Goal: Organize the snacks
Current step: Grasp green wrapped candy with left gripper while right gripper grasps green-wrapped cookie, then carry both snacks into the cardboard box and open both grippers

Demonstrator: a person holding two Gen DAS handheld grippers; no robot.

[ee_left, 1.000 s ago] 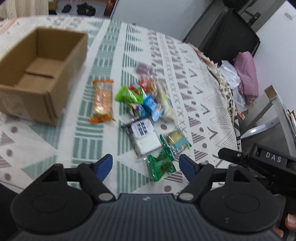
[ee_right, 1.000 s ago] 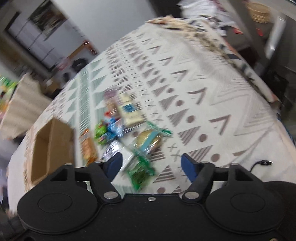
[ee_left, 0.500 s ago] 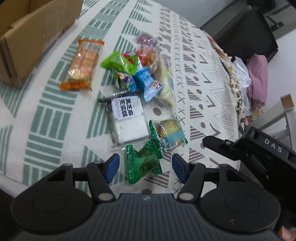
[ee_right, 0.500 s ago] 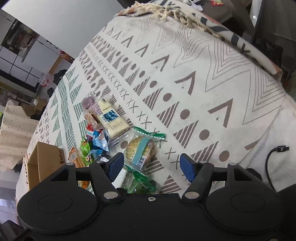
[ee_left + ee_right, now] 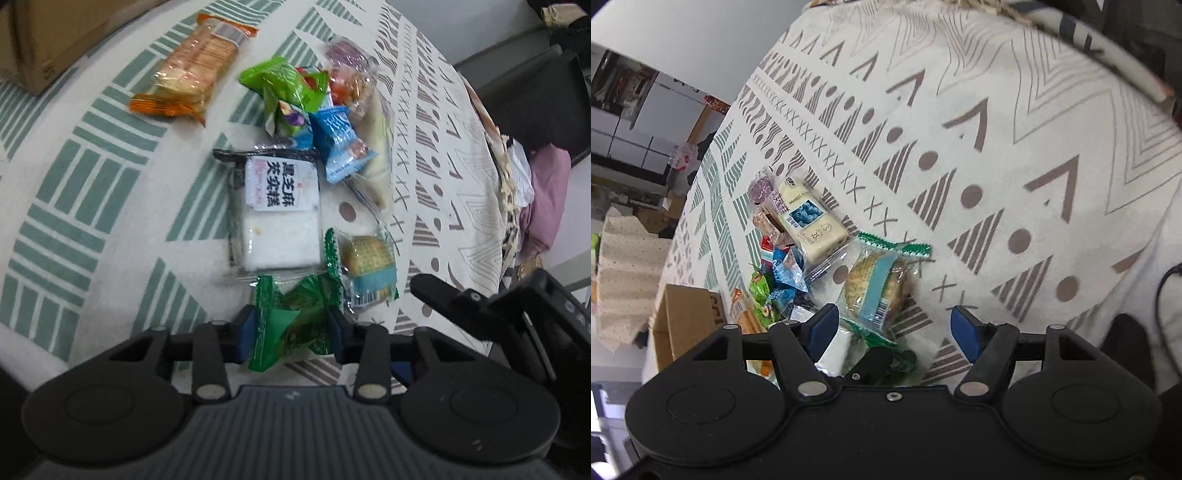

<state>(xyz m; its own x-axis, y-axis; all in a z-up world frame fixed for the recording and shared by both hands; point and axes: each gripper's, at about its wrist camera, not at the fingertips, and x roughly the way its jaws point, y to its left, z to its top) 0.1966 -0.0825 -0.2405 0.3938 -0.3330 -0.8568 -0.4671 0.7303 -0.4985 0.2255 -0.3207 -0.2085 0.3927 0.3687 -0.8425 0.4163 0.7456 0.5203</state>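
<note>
A cardboard box (image 5: 48,40) sits at the far left of the table, whose patterned cloth (image 5: 85,229) carries the whole spread. Just right of the box lies an orange cracker pack (image 5: 195,66), apart from the rest. Next comes the main heap toward the middle of the table: a bright green packet (image 5: 284,85) and a blue packet (image 5: 341,142) piled against a clear bag of reddish sweets (image 5: 349,86), with a cream-coloured bar (image 5: 809,218) along the heap's right side. Nearer the front edge lies a large white cake pack with black lettering (image 5: 279,214), and touching its right side a round biscuit in a clear wrapper with a blue band (image 5: 367,262). At the front edge, the dark green wrapper (image 5: 291,325) lies between the fingers of the left gripper (image 5: 291,332), whose jaws are closing, their blue pads at its two sides. The white cake pack and the biscuit crowd that wrapper's far edge. Farthest right, the right gripper (image 5: 894,328) hangs with its jaws wide apart, holding nothing, the biscuit just beyond its left finger.
</note>
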